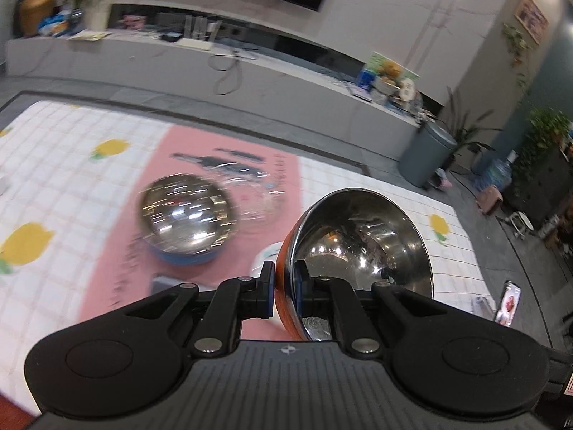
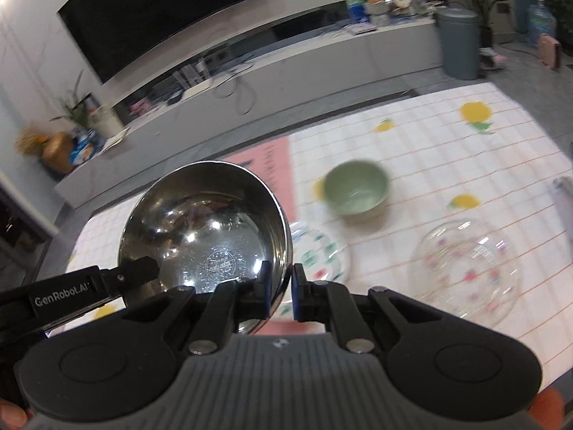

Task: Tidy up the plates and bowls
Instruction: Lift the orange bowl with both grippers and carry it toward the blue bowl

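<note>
At six o'clock of the left wrist view, the left gripper (image 1: 284, 288) is seen pinching the rim of a steel bowl (image 1: 361, 240); one blue pad is pressed on the orange outer shell, the other on the polished inside. This bowl is held tilted, its mirror-smooth hollow turned toward the camera, above the cloth (image 1: 53, 165). At ten o'clock from it, a second steel bowl (image 1: 186, 215) with a blue outer shell is set upright on the pink mat (image 1: 118, 251), blurred. Just behind that one, toward one o'clock, something of clear glass (image 1: 250, 186) is glimpsed, too smeared to name. The cloth is a white grid print with yellow lemons. A grey bin (image 1: 426, 154) is stood at two o'clock by the long white cabinet (image 1: 250, 71).

Over to the right wrist view: the right gripper (image 2: 281, 286) is clamped on the same steel bowl's (image 2: 204, 229) rim at its four o'clock edge, while the left gripper's finger (image 2: 138, 274) is seen gripping the eight o'clock edge. A stamped round mark is visible on the bowl's floor. At one o'clock a matte green bowl (image 2: 358, 190) is sat upright on the cloth. At three o'clock a clear glass plate (image 2: 465, 268) with small coloured specks is laid flat, well apart from the green bowl. A patterned plate (image 2: 322, 254) is partly hidden behind the steel bowl.
</note>
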`<state>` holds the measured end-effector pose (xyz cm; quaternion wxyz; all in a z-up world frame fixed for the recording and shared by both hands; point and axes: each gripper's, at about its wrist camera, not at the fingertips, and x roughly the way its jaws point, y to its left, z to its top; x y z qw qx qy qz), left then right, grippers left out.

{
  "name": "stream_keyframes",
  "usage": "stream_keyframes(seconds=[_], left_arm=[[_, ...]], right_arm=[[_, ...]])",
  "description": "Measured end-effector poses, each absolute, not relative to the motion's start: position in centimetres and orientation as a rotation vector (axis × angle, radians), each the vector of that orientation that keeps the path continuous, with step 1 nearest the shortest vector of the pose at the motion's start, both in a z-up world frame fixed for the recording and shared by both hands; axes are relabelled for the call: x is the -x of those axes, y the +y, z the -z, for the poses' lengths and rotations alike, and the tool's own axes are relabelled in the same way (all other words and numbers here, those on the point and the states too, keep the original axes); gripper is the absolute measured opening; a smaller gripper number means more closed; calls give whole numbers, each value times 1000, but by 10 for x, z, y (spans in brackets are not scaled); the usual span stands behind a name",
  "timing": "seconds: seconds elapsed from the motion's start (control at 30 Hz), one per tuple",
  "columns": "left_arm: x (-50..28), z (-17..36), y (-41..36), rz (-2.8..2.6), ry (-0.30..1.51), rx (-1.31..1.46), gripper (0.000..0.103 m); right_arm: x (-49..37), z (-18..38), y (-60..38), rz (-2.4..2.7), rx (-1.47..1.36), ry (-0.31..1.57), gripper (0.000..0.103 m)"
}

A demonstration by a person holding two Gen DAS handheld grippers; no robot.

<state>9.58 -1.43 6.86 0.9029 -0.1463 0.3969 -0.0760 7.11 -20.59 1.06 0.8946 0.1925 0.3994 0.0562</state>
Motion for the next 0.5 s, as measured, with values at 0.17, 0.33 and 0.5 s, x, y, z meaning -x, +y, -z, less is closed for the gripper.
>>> stream_keyframes(seconds=[0.17,0.33,0.5], left_arm=[[-73,-57,35,50,839,332,12],[-60,-35,75,-41,889,373,12],[-56,-2,100,-86,954,432,11]], right_arm=[[-62,8,-157,-212,-408,899,9],[-56,38,-112,-286,-421,998,9],[-58,67,-87,-308,-402,1084,10]])
